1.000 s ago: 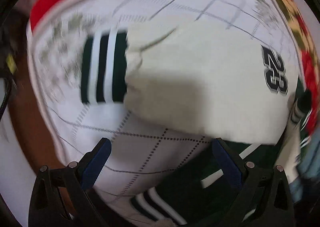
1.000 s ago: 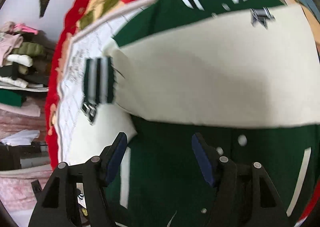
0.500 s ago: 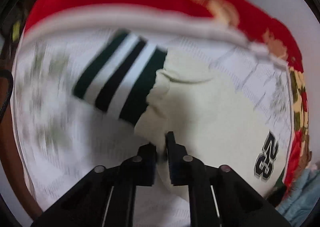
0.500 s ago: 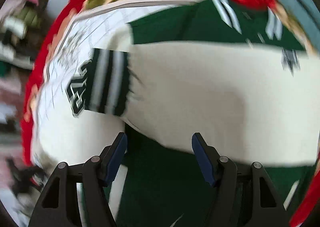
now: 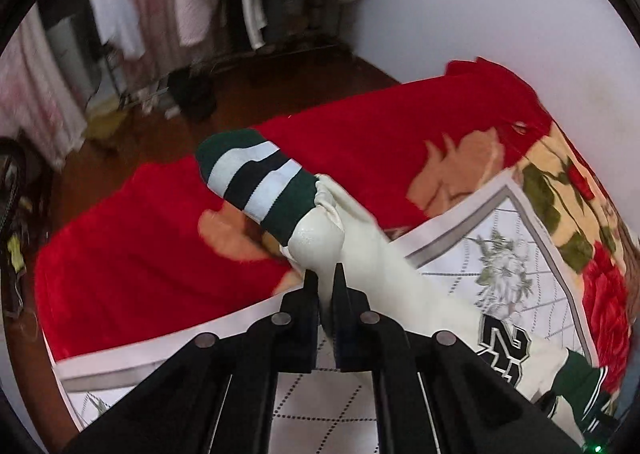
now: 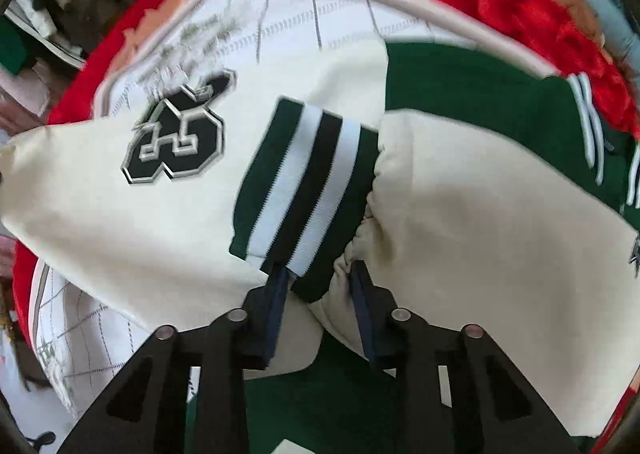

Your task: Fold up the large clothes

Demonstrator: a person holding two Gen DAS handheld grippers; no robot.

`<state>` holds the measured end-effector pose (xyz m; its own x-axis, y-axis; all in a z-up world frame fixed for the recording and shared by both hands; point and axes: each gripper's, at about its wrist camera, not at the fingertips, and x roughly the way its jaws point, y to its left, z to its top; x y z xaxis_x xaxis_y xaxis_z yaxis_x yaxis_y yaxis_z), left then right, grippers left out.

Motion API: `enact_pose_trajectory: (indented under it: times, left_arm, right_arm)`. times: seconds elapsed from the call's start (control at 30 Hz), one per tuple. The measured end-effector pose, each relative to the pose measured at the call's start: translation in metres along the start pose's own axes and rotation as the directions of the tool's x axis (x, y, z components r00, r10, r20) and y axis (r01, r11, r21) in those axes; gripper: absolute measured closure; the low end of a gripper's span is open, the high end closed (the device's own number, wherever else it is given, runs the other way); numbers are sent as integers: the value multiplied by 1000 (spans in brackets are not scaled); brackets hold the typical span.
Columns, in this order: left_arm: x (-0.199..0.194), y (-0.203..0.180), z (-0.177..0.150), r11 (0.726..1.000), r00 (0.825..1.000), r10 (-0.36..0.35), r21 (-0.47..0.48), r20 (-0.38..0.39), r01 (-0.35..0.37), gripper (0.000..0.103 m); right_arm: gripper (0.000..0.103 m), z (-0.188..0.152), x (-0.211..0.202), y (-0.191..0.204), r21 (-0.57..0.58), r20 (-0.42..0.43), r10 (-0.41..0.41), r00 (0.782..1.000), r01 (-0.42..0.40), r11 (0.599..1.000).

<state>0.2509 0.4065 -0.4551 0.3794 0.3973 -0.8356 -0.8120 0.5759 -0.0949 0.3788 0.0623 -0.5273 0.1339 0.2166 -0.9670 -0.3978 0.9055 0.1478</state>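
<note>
Jacket (image 6: 460, 101), green body with cream sleeves, lies on a blanket-covered bed (image 5: 140, 238). Left gripper (image 5: 327, 286) is pressed together on the cream sleeve (image 5: 360, 254) just behind its striped cuff (image 5: 256, 181), which stands raised ahead of the gripper above the red blanket. Right gripper (image 6: 318, 278) is partly spread, its jaws straddling the second striped cuff (image 6: 304, 181) where it meets gathered cream fabric; whether the pads actually bite is unclear. Judged handling: soft, bulky, fairly heavy, sleeve surface smooth and possibly slippery; the ribbed cuff seam offers the surest hold. Hem, collar and most of the body are cut off or blurred in both views; the sleeve's shoulder end is hidden.
</note>
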Motion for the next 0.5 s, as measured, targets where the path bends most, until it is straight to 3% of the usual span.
enact_pose_trajectory:
  times: [0.07,0.13,0.17,0.3,0.4,0.5]
  left_arm:
    - [-12,-14,1,998,999,11,61,36,-13,101]
    - [-28,-29,1,994,997,10,111,81,-19,101]
    - [-40,-40,0,989,994,4,150,113,-21,101]
    - [-85,-76,-5,965,978,-42,262,207,-14,101]
    - [-117,-119,-17,931,962,-110,364,248,13,102]
    - [-149,-171,-41,871,940,-199,489,278,40,102]
  right_arm:
    - [56,0,-12,-16,75,8,70,998,-70,995]
    - [25,-6,-31,-37,164,33,93,995,-97,982]
    - [22,-10,-42,-51,210,48,85,995,-93,973]
    - [21,-34,-73,-107,365,15,-60,998,50,930]
    - [21,-53,-82,-140,409,-21,-192,981,183,894]
    - [21,-66,-82,-166,439,-39,-210,977,206,875]
